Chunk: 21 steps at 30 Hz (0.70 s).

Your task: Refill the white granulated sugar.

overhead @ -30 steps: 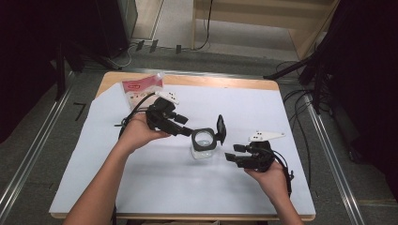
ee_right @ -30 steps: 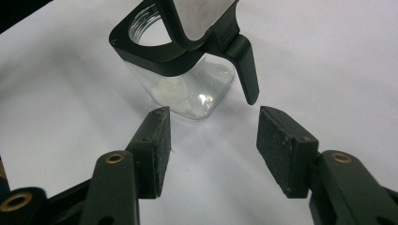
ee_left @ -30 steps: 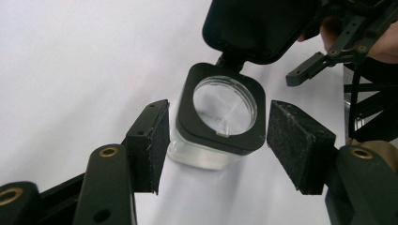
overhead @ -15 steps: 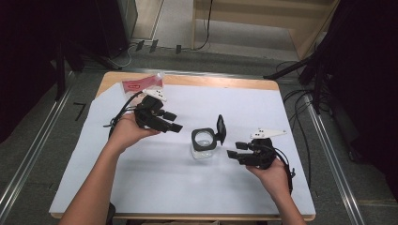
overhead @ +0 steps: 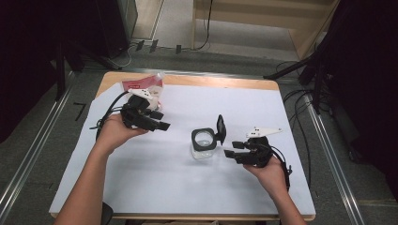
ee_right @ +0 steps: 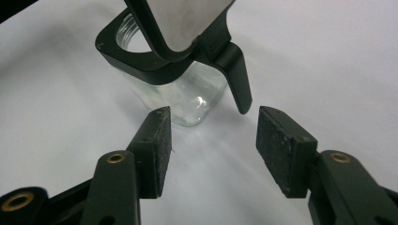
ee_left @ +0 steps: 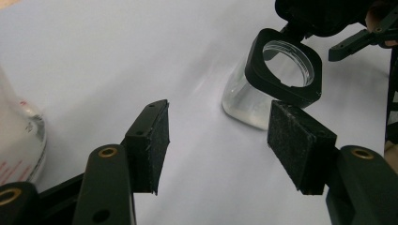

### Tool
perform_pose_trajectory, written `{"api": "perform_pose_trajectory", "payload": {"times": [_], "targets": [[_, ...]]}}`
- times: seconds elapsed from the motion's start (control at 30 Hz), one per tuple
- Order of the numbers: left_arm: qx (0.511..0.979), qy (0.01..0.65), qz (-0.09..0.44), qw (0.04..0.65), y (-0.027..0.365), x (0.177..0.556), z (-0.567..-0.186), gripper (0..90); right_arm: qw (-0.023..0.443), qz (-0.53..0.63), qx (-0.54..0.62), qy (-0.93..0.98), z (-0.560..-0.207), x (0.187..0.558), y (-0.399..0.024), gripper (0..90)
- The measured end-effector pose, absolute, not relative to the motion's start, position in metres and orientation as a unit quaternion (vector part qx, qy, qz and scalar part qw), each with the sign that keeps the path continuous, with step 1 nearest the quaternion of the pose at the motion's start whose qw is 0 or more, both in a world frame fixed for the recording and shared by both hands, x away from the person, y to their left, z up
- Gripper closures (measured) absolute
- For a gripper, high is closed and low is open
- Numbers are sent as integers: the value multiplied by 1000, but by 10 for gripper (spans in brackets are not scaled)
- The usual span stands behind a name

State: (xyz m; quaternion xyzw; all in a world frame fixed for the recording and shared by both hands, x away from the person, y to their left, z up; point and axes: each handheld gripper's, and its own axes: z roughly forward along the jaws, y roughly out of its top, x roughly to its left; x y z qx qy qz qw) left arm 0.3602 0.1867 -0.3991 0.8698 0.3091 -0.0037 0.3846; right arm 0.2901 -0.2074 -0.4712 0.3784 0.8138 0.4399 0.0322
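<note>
A clear glass jar [overhead: 203, 145] with a black square collar stands in the middle of the table, its black flip lid [overhead: 219, 129] raised upright. My left gripper [overhead: 160, 120] hovers open to the left of the jar, well apart from it, with nothing between its pads. In the left gripper view the jar [ee_left: 281, 79] lies beyond the open left gripper [ee_left: 230, 140]. My right gripper [overhead: 230, 148] stands open just right of the jar, pointing at it. In the right gripper view the jar [ee_right: 178, 89] and its lid [ee_right: 187, 23] sit just beyond the empty right gripper [ee_right: 213, 150].
A white sheet [overhead: 178, 187] covers the wooden table. A clear bag with a red label [overhead: 141, 85] lies at the back left, close behind my left hand; its edge [ee_left: 19, 136] shows in the left gripper view. Cables hang beside the table's right edge.
My left hand has drawn back leftward from the jar toward the bag, its jaws staying open. The right hand and the jar have not moved.
</note>
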Motion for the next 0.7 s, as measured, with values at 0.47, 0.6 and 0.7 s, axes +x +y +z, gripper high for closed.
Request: {"api": "perform_pose_trajectory", "payload": {"times": [0.47,0.6,0.7], "targets": [[856,338,17,392,223,357,-396,385,30,447,381,808,-471,295,-209,448],[851,351,20,390,236,358,-396,386,32,446,382,809,-472,295,-209,448],[847,362,27,389,243,357,-395,386,31,444,382,810,-472,296,-209,448]]}}
